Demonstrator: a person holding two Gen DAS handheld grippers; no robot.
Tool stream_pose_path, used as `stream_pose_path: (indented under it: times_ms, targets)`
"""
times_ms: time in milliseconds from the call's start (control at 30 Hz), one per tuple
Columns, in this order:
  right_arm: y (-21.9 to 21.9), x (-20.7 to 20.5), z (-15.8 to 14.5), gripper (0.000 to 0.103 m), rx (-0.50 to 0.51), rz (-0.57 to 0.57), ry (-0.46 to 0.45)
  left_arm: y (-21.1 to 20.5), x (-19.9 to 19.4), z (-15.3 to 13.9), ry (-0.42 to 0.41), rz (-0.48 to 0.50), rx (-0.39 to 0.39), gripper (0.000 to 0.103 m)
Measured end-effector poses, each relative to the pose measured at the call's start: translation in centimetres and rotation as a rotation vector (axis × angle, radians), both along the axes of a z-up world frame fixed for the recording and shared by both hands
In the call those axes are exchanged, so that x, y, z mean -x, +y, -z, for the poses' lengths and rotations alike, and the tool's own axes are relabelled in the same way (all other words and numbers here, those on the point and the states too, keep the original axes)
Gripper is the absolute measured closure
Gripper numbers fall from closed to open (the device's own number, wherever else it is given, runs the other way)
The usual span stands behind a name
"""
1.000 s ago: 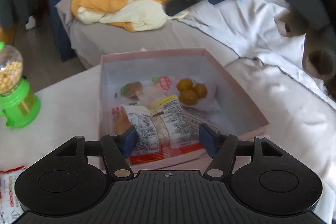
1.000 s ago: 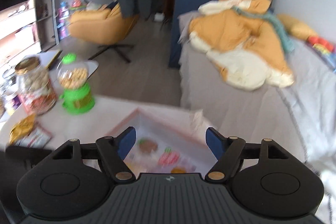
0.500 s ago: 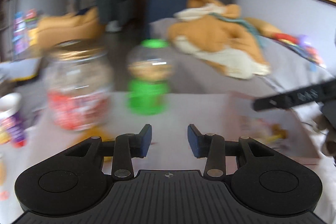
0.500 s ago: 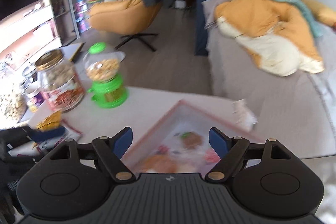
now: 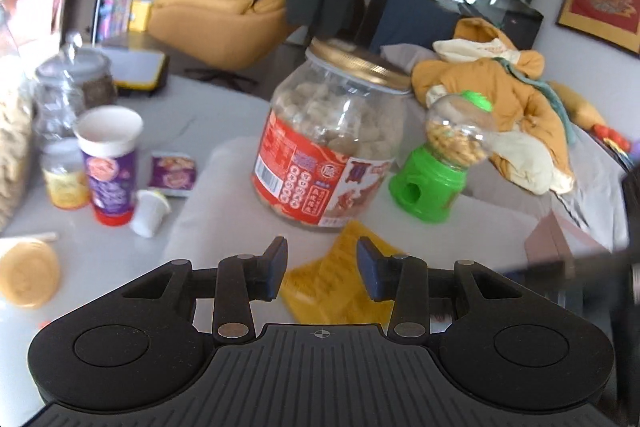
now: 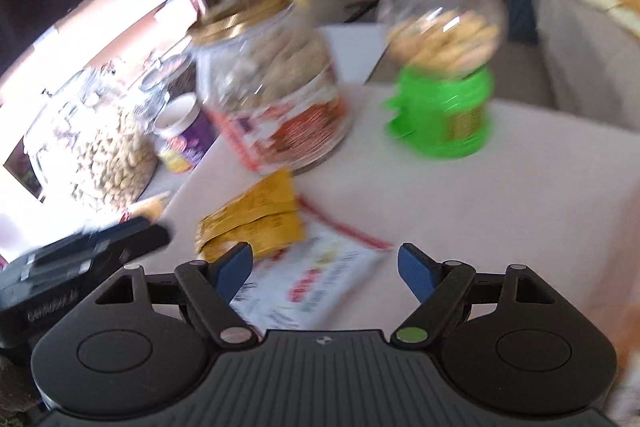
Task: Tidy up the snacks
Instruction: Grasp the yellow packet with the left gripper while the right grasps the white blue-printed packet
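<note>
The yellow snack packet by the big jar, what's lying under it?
In the right view the yellow snack packet lies on a white printed packet with a red edge. Whatever that packet's covered part shows stays hidden.

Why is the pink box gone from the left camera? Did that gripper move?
Yes. The left hand-held gripper swung left, away from the box; it now faces the big jar and yellow packet.
</note>
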State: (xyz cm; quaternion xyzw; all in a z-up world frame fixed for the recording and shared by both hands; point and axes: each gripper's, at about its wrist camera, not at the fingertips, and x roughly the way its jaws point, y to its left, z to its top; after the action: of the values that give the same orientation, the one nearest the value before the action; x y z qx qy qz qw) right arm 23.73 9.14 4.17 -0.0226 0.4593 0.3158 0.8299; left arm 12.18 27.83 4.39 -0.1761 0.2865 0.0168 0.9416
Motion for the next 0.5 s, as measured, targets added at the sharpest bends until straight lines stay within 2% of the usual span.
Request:
stream_pose_path:
  times_ms: [100, 167, 267, 333, 400, 500]
  targets:
    - [0.8, 0.9, 1.1, 0.023, 0.086, -0.036, -0.011, -0.1, -2.2, 1.6, 0.028, 0.058, 0.023, 0.06]
    - [0.1, 1.4, 0.9, 0.022, 0.095, -0.064, -0.03, -0.5, -2.2, 2.1, 0.02, 0.112, 0.042, 0.06]
    - [-1.4, 1.9, 0.2, 0.018, 0.184, -0.055, -0.083, -1.2, -1.2, 2.0, 0.029, 0.192, 0.035, 0.06]
    - [-2.3, 1.8, 0.1, 0.018, 0.22, -0.039, -0.106, -2.3, -0.2, 1.7, 0.045, 0.244, -0.054, 0.06]
    - [-2.9, 1.5, 0.0, 0.018, 0.227, -0.027, -0.109, -3.8, 0.7, 1.5, 0.065, 0.296, -0.176, 0.059]
    - [-4.0, 1.1, -0.1, 0.018, 0.17, -0.024, -0.084, -5.3, 2.4, 1.2, 0.054, 0.362, -0.302, 0.059]
